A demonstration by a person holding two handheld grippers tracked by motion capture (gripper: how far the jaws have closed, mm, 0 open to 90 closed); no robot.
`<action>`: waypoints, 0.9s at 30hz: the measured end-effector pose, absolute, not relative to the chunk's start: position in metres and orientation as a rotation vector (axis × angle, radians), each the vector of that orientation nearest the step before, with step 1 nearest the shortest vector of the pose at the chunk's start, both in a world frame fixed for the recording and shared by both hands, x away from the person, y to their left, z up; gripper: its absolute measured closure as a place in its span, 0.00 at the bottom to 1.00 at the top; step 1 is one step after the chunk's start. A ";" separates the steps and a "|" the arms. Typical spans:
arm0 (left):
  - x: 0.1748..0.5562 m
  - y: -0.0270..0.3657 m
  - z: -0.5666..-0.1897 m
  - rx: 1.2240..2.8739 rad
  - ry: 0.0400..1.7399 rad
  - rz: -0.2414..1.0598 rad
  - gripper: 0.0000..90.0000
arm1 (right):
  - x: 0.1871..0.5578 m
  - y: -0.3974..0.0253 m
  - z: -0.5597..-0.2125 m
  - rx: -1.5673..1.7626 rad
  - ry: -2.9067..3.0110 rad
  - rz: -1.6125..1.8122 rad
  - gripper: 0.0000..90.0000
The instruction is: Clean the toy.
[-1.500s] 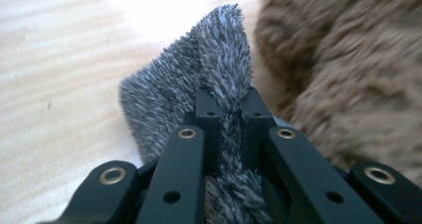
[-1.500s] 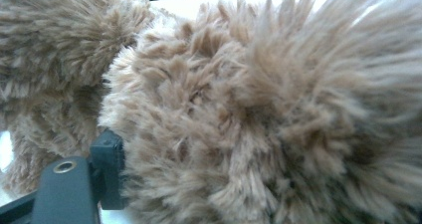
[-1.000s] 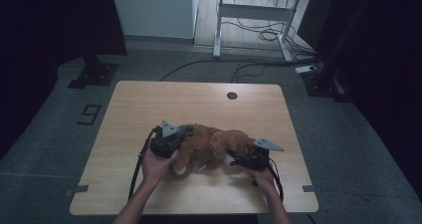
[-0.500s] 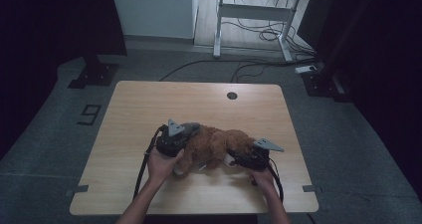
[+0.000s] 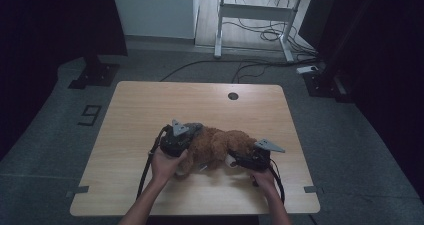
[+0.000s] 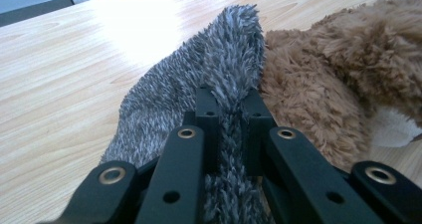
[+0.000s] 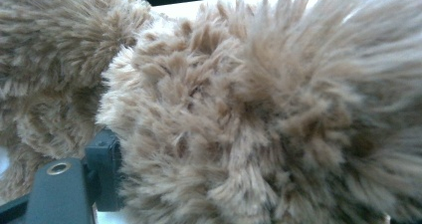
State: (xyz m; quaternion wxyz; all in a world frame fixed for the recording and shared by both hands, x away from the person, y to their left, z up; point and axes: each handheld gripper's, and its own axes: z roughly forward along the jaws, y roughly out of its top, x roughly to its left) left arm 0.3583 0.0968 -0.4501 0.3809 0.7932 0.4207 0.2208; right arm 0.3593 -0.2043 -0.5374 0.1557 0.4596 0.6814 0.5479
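Note:
A brown plush toy [image 5: 220, 145] lies on the wooden table [image 5: 150, 105] near its front edge, between my two grippers. At the toy's left end, my left gripper [image 5: 195, 134] is shut on a grey fuzzy fabric piece [image 6: 199, 69]. In the left gripper view the jaws pinch a fold of it [image 6: 230, 104], and it lies against the brown fur [image 6: 318, 84]. At the toy's right end, my right gripper [image 5: 234, 158] is pushed into the plush [image 7: 249, 109]. One fingertip [image 7: 103, 167] shows at the lower left. Fur hides the other fingertip and fills the space between the jaws.
A round cable hole [image 5: 233, 96] sits near the table's far edge. Behind the table stand a white desk frame [image 5: 255, 15] with cables on the floor and black stand bases [image 5: 95, 75] at either side. Bare tabletop lies to the left and beyond the toy.
My left gripper has shifted slightly right toward the plush, taking the grey fabric with it. The right gripper and the toy have hardly moved.

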 end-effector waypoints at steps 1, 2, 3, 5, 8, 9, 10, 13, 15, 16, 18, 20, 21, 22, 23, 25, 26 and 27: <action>0.358 0.097 -0.451 2.025 1.073 0.566 0.91 | 0.359 -0.204 -0.537 1.316 1.951 1.569 0.21; 0.358 0.096 -0.452 2.028 1.072 0.569 0.91 | 0.359 -0.204 -0.537 1.316 1.951 1.569 0.21; 0.359 0.096 -0.453 2.030 1.072 0.567 0.91 | 0.359 -0.204 -0.537 1.317 1.951 1.568 0.21; 0.360 0.097 -0.453 2.024 1.077 0.561 0.91 | 0.359 -0.204 -0.537 1.316 1.950 1.569 0.21; 0.362 0.097 -0.453 2.036 1.079 0.560 0.91 | 0.359 -0.204 -0.538 1.319 1.948 1.570 0.21; 0.363 0.096 -0.453 2.040 1.080 0.562 0.91 | 0.359 -0.204 -0.538 1.320 1.947 1.571 0.21; 0.363 0.095 -0.452 2.043 1.080 0.565 0.91 | 0.359 -0.204 -0.538 1.321 1.946 1.572 0.21; 0.364 0.093 -0.451 2.051 1.078 0.575 0.91 | 0.360 -0.204 -0.538 1.322 1.945 1.572 0.21; 0.364 0.093 -0.451 2.051 1.078 0.575 0.91 | 0.360 -0.204 -0.538 1.322 1.945 1.572 0.21; 0.364 0.093 -0.451 2.051 1.078 0.573 0.91 | 0.360 -0.204 -0.538 1.322 1.945 1.572 0.21; 0.364 0.093 -0.451 2.052 1.078 0.572 0.91 | 0.360 -0.204 -0.538 1.322 1.945 1.573 0.21; 0.364 0.093 -0.451 2.051 1.079 0.571 0.91 | 0.360 -0.204 -0.538 1.323 1.945 1.573 0.21; 0.364 0.093 -0.451 2.051 1.079 0.571 0.91 | 0.360 -0.204 -0.538 1.322 1.944 1.572 0.21; 0.364 0.093 -0.451 2.052 1.080 0.567 0.91 | 0.360 -0.204 -0.538 1.323 1.944 1.573 0.21; 0.364 0.093 -0.451 2.052 1.080 0.566 0.91 | 0.360 -0.204 -0.538 1.323 1.944 1.573 0.21; 0.364 0.093 -0.451 2.051 1.082 0.564 0.91 | 0.360 -0.204 -0.538 1.323 1.944 1.573 0.21; 0.364 0.094 -0.451 2.050 1.082 0.561 0.91 | 0.360 -0.204 -0.538 1.323 1.944 1.573 0.21; 0.365 0.094 -0.451 2.049 1.083 0.559 0.91 | 0.360 -0.204 -0.538 1.323 1.944 1.573 0.21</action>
